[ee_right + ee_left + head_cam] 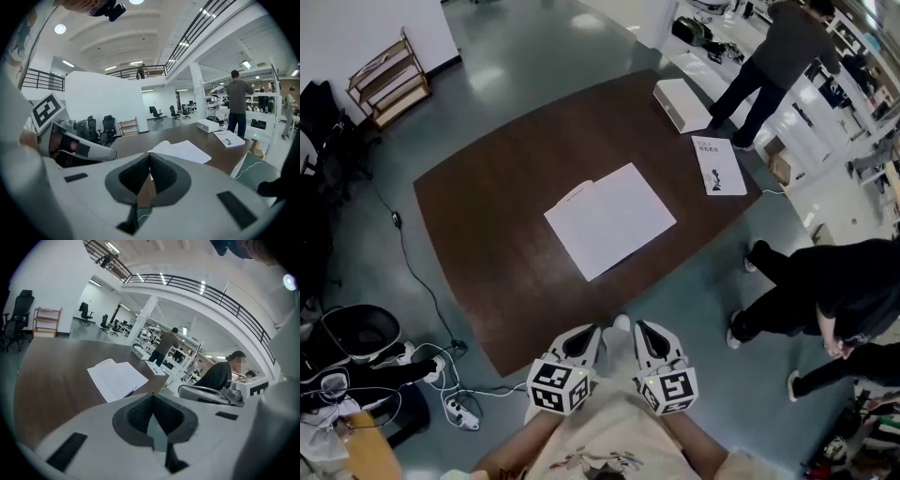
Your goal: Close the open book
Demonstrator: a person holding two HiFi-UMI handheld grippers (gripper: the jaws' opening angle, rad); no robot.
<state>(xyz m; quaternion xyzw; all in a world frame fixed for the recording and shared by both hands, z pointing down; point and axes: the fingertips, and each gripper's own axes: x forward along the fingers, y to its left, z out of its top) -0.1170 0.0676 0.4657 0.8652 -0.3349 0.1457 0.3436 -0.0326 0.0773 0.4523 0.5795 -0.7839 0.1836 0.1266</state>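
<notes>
The open book (609, 220) lies flat on the dark brown table (487, 206), white pages up, near the table's middle. Both grippers hang side by side off the table's near edge, well short of the book. My left gripper (592, 331) is shut with nothing in it, and my right gripper (641, 328) is likewise shut and empty. In the left gripper view the book (117, 378) sits ahead of the shut left gripper (152, 397), with the right gripper (211, 393) alongside. In the right gripper view the book (180, 151) lies beyond the right gripper (150, 158).
A thin closed booklet (718, 166) and a white box (682, 103) rest at the table's far right. One person (773, 56) stands past the box; another (834, 281) stands right of the table. Cables and a power strip (455, 408) lie on the floor at left.
</notes>
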